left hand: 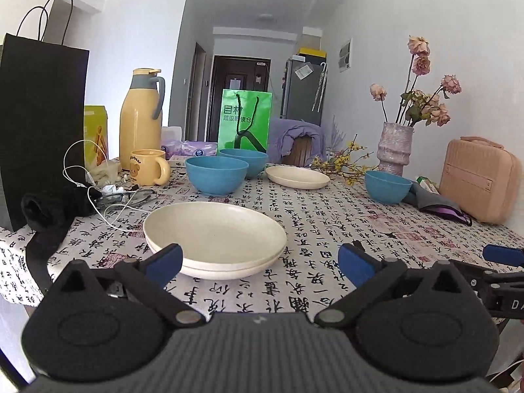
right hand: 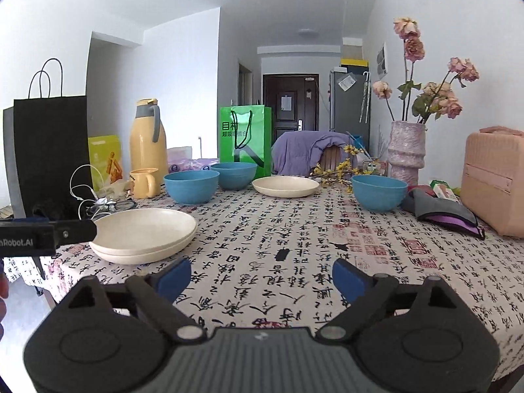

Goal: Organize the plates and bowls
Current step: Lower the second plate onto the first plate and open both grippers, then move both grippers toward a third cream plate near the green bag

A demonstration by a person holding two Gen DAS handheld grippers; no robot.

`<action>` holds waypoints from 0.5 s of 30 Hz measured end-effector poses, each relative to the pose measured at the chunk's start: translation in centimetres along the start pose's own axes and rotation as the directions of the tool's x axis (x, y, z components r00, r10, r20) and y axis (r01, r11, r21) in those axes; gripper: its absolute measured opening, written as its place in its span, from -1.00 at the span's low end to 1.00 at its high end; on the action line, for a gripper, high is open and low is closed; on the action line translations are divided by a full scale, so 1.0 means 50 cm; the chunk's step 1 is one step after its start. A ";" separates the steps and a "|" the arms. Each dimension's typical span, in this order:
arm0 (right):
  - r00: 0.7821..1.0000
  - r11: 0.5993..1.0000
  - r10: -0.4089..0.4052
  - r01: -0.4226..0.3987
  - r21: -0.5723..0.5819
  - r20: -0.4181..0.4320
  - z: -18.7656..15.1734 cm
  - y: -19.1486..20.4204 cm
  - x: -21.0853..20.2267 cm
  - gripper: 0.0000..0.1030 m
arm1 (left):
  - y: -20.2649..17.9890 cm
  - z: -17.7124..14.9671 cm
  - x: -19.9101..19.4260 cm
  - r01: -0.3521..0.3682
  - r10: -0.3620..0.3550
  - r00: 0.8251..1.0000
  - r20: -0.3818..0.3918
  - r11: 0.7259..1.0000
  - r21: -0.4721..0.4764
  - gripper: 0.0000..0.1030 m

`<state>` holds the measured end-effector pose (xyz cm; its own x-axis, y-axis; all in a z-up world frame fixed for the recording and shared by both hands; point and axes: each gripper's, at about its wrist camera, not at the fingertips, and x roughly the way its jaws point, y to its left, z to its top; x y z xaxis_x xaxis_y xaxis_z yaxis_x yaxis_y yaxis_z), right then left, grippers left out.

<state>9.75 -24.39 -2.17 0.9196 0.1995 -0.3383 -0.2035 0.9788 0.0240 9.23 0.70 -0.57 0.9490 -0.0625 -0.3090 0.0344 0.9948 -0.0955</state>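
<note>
Cream plates (left hand: pixel 214 229), blue bowls (left hand: pixel 216 175), calligraphy-printed white tablecloth (left hand: pixel 327 229).

Surface w/ calligraphy-print cloth (right hand: pixel 294 245). Far left: black paper bag (left hand: pixel 39 124), yellow thermos (left hand: pixel 140 121), yellow bear mug (left hand: pixel 147 167), white cable (left hand: pixel 85 170). Centre back: green bag (left hand: pixel 244 121). Right: vase (left hand: pixel 394 147) w/ dried roses, pink case (left hand: pixel 475 180).

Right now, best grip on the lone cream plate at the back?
Pinch the near rim of the lone cream plate, coming in low from the front with the right gripper. It lies flat and shallow, with its flared lip raised off the tablecloth; flower sprigs crowd its right.
</note>
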 end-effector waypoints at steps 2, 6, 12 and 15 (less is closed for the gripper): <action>1.000 1.000 -0.010 0.010 0.013 0.004 -0.009 -0.013 -0.015 0.81 | -0.009 -0.005 -0.007 0.000 0.000 1.000 0.001 1.000 0.013 1.00; 1.000 0.999 -0.031 0.031 0.038 0.003 -0.023 -0.037 -0.029 0.81 | -0.023 -0.009 -0.011 0.004 -0.004 1.000 0.002 0.999 0.033 1.00; 0.999 0.996 -0.048 0.048 0.070 0.001 -0.025 -0.058 -0.022 0.81 | -0.033 -0.008 0.001 0.002 -0.002 1.000 -0.005 0.999 0.042 1.00; 0.999 0.996 -0.053 0.054 0.071 -0.010 -0.023 -0.064 -0.005 0.81 | -0.033 -0.002 0.019 -0.005 0.006 1.000 -0.012 0.999 0.042 1.00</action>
<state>9.75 -27.61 -3.23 0.9256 0.1469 -0.3488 -0.1296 0.9889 0.0724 10.05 -1.03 -0.81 0.9454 -0.0576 -0.3208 0.0425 0.9976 -0.0539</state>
